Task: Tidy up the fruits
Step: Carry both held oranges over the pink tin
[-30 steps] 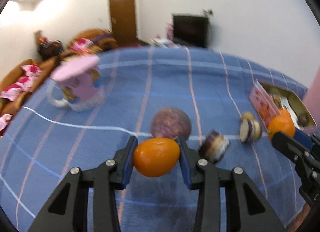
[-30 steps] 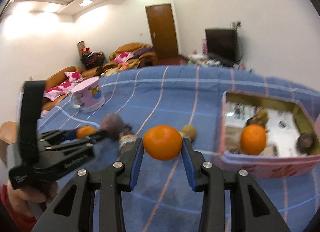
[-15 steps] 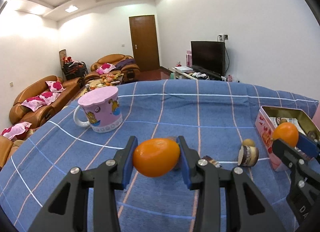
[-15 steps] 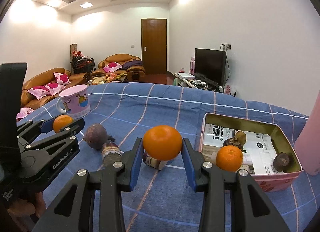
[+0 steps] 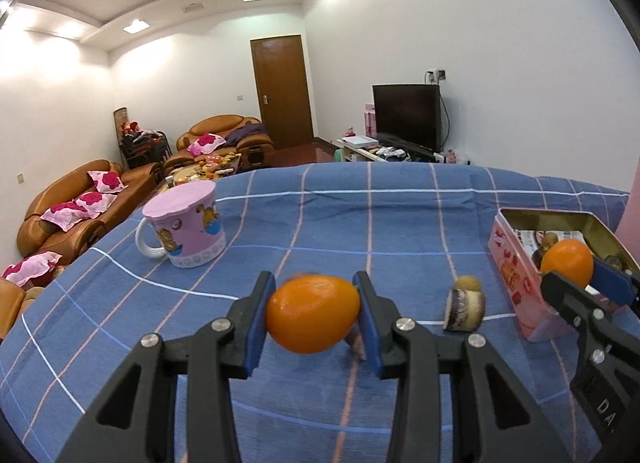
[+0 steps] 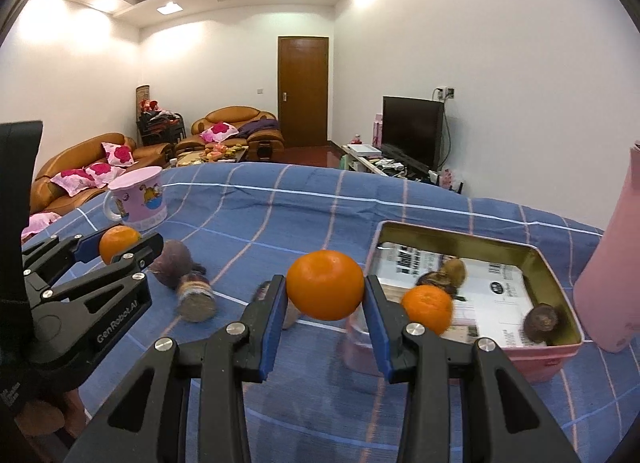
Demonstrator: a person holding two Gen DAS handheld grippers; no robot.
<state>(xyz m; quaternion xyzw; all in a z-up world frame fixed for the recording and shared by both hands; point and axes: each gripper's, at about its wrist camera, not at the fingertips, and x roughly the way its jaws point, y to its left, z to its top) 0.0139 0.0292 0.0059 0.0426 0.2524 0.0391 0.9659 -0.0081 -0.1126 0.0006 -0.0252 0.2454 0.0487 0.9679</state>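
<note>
My left gripper (image 5: pixel 313 317) is shut on an orange (image 5: pixel 312 315), held above the blue checked cloth. My right gripper (image 6: pixel 325 292) is shut on a second orange (image 6: pixel 325 290) just left of the pink tin (image 6: pixel 532 359). In the tin lie a third orange (image 6: pixel 427 309), a kiwi (image 6: pixel 454 272) and a dark fruit (image 6: pixel 542 320). On the cloth sit a dark round fruit (image 6: pixel 174 261) and a cut fruit half (image 6: pixel 196 297). In the left wrist view the tin (image 5: pixel 516 279) is at the right, with a cut piece (image 5: pixel 464 309) and a kiwi (image 5: pixel 469 283) beside it.
A pink lidded mug (image 5: pixel 186 233) stands at the cloth's back left. A tall pink bottle (image 6: pixel 612 263) rises right of the tin. Sofas, a door and a television fill the room beyond the table's far edge.
Both grippers have risen slightly and tilted up with their oranges still held. The left one has shifted sideways, hiding the dark fruit behind its orange. The right one has drawn closer to the tin.
</note>
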